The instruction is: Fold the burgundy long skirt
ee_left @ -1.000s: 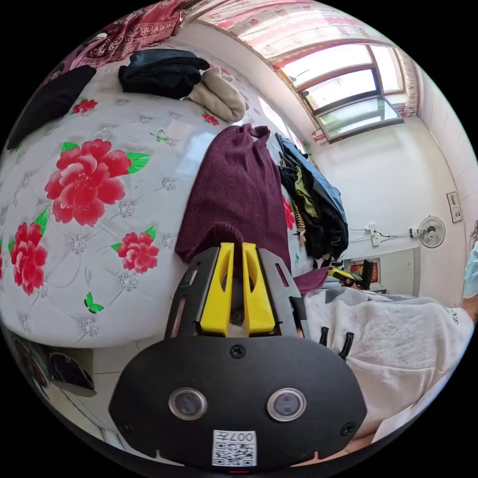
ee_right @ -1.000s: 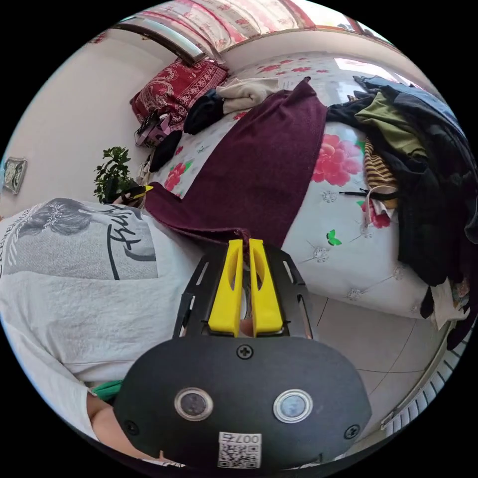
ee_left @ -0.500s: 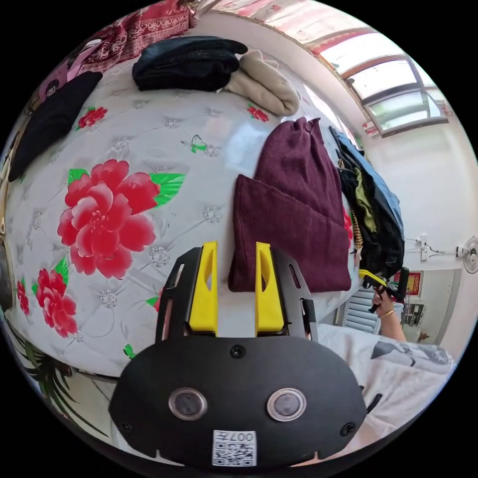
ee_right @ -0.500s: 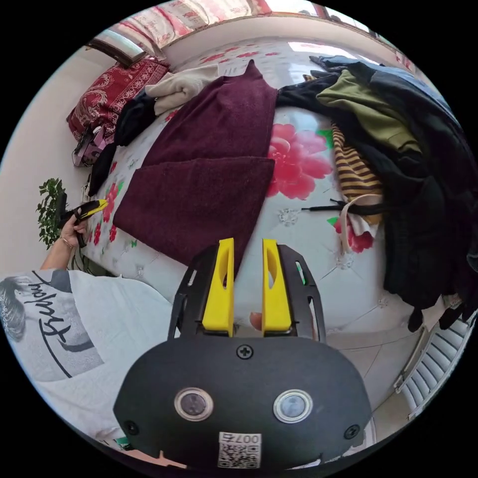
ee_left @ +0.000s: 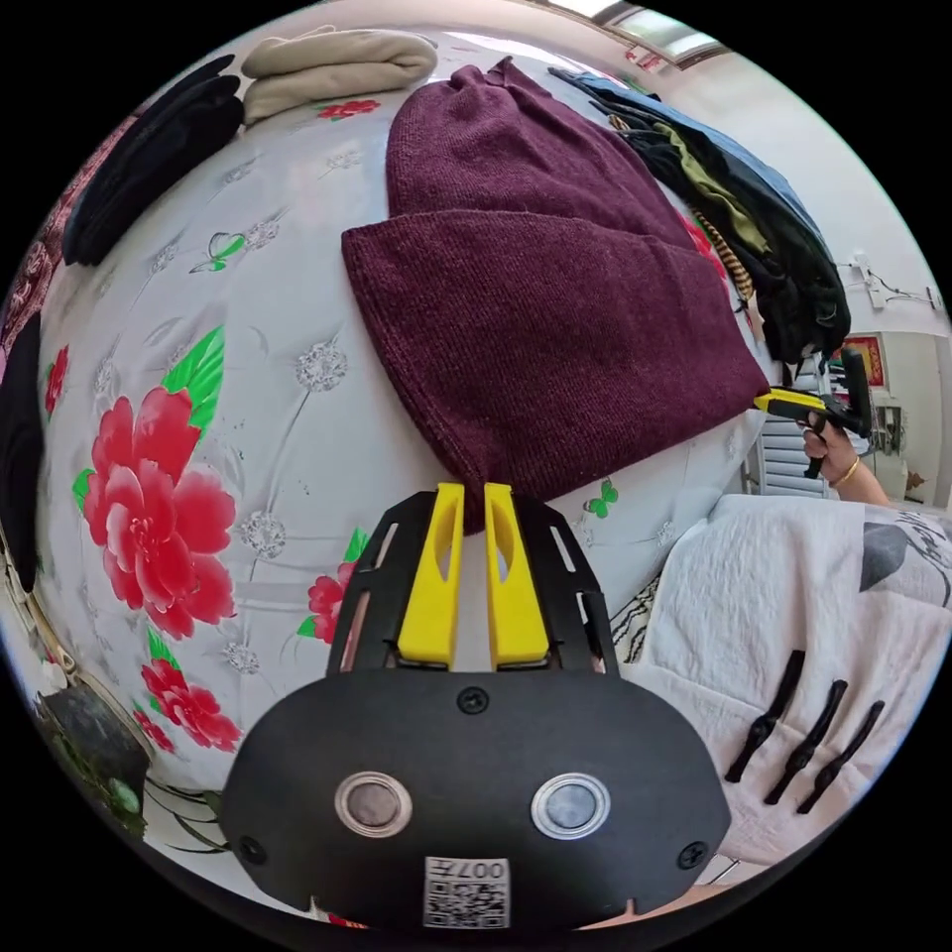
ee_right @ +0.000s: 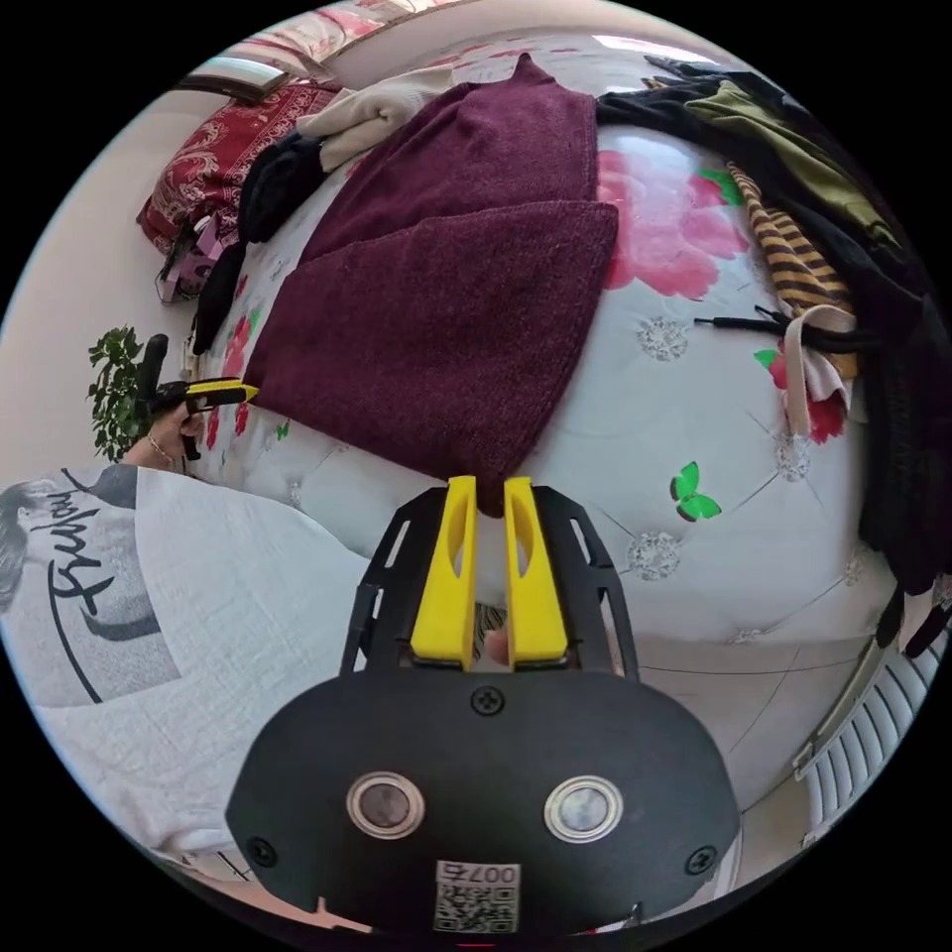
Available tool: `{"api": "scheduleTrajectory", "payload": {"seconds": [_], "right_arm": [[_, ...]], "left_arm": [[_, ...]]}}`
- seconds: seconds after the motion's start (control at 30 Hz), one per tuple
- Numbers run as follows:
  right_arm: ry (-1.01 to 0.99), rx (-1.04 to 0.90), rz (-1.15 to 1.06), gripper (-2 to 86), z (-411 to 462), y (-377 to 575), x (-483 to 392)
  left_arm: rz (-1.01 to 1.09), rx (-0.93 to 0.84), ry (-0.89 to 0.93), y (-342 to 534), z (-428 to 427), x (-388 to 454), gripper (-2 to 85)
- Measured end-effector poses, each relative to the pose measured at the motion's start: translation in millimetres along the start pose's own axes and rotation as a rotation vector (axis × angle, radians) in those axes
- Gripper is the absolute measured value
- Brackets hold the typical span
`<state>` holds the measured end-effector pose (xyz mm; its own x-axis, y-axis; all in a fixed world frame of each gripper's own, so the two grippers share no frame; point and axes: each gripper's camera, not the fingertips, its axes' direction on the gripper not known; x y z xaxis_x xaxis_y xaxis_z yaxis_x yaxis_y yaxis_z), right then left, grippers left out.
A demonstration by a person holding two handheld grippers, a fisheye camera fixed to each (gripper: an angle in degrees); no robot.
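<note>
1. A heap of dark clothes [ee_right: 843,198] is seen beside the skirt on the flowered bed [ee_left: 198,416]; folded black and beige garments [ee_left: 297,64] lie beyond it.
2. The burgundy skirt [ee_left: 555,327] is laid flat on the bed, its wide end folded over itself.
3. Its long axis runs away from the person, narrow end farthest.
4. The left gripper [ee_left: 474,491] and right gripper [ee_right: 488,486] are nearly closed at the near fold's two corners; a grip cannot be confirmed.

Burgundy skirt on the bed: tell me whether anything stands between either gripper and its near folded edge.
Nothing visible does. The left gripper sits at one near corner of the burgundy skirt, the right gripper at the other. The clothes pile lies off to one side, apart from the skirt.
</note>
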<state>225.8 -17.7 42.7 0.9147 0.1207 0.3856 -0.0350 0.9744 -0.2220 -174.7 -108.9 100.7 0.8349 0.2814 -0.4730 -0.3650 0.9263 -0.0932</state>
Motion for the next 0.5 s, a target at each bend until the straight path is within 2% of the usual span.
{"api": "scheduleTrajectory", "payload": {"seconds": [0.13, 0.3, 0.4, 0.5], "right_arm": [[-0.071, 0.114, -0.074, 1.7, -55, 35, -7], [-0.190, 0.092, 0.004, 0.7, -59, 68, 5], [-0.317, 0.163, 0.074, 0.4, -73, 53, 21], [-0.397, 0.295, 0.047, 0.1, -126, 7, 27]], "left_arm": [[-0.009, 0.116, 0.136, 34, -45, -5, 1.4], [-0.090, 0.161, 0.270, 83, -55, -20, 0.3], [-0.188, 0.309, 0.515, 70, -63, -49, 0.1], [-0.151, 0.410, 0.514, 20, -102, -63, -0.1]]}}
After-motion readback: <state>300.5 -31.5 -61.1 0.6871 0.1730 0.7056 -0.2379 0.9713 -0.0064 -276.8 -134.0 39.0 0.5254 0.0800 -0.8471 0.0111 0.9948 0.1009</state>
